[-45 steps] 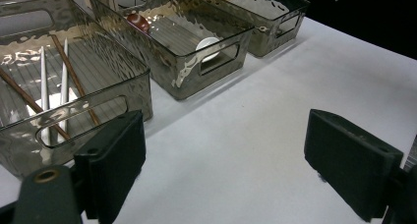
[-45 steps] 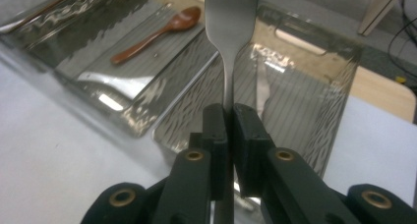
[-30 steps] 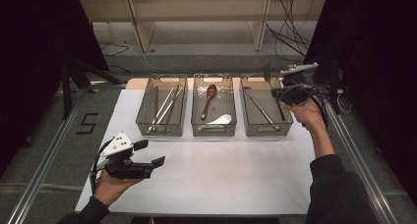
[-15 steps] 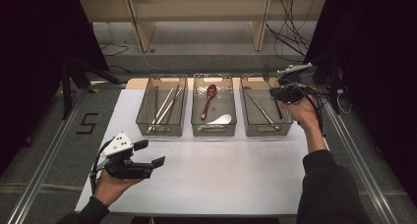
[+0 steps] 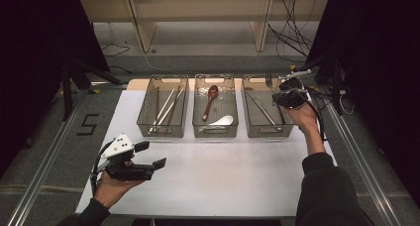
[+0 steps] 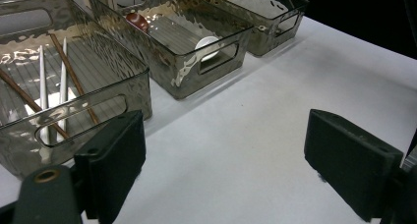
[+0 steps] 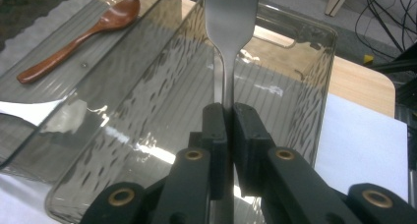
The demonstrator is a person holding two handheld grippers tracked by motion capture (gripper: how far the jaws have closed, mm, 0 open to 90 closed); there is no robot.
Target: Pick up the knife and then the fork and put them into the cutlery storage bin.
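A metal fork is being pinched by its handle between the pressed-together jaws of the right claw, and it is being held above the right-hand bin, tines pointing away. A slip is being risked here: the grip is narrow and set low on the handle, so a tilt of the hand could be enough to let the fork swing or drop against the bin wall instead of settling flat beside the utensil already lying inside.

The left claw is being held spread and idle over the white bench, nothing between its jaws.

The pinch itself is being shown clearly by the right gripper view, while in the high view the fork is being lost behind the hand. The row of three bins is being laid out by the high view: chopsticks left, a wooden spoon and a white spoon in the middle.
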